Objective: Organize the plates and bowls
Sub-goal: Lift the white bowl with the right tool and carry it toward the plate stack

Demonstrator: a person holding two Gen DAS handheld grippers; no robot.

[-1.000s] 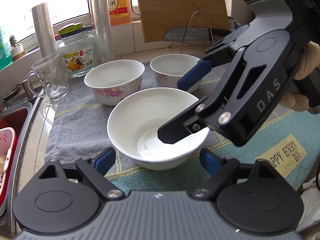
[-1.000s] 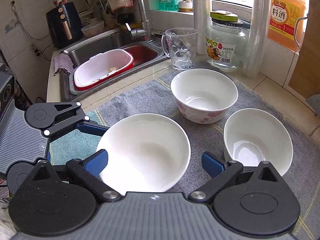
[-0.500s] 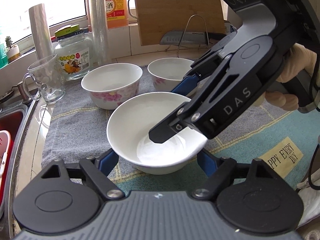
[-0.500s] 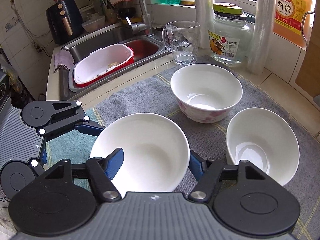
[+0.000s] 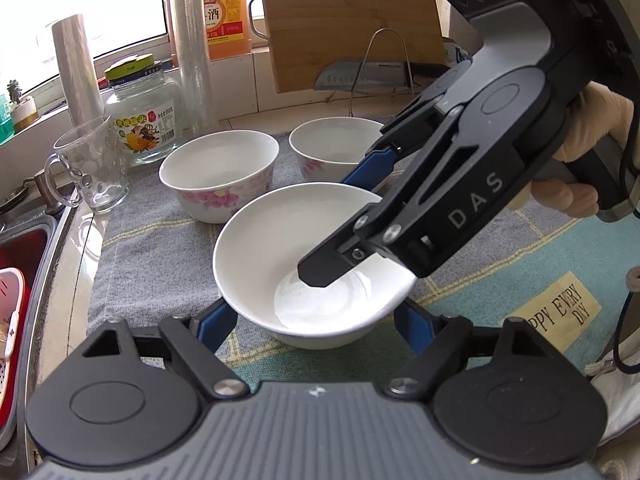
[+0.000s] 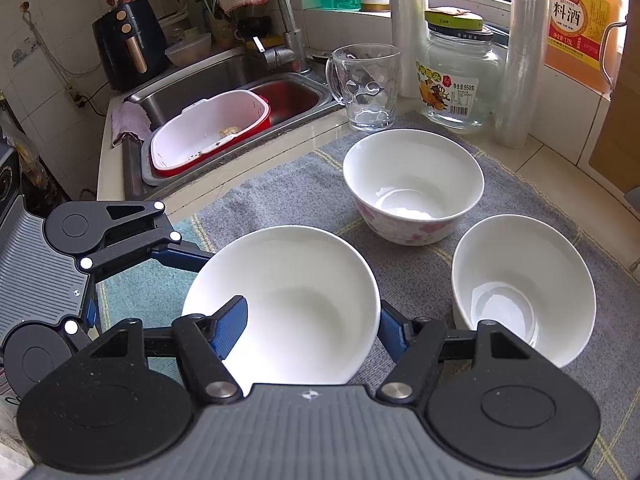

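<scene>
A plain white bowl (image 5: 288, 264) (image 6: 288, 304) sits on a grey cloth, nearest both grippers. My right gripper (image 6: 312, 326) straddles its rim, one finger inside the bowl and one outside, closing on the rim; it also shows in the left wrist view (image 5: 352, 224). My left gripper (image 5: 316, 320) is open, its blue pads either side of the bowl's near wall; it shows in the right wrist view (image 6: 132, 264). Two flowered white bowls (image 6: 412, 184) (image 6: 520, 284) stand behind.
A glass mug (image 6: 366, 86), a glass jar (image 6: 456, 76), rolls of film and an orange bottle (image 6: 580, 20) line the back. A sink with a red and white basin (image 6: 208, 132) lies left. A cutting board (image 5: 352, 20) and knife rack stand behind.
My right gripper has narrowed around the plain bowl's rim, one finger now inside the bowl. Both grippers have come slightly closer to the bowl.
</scene>
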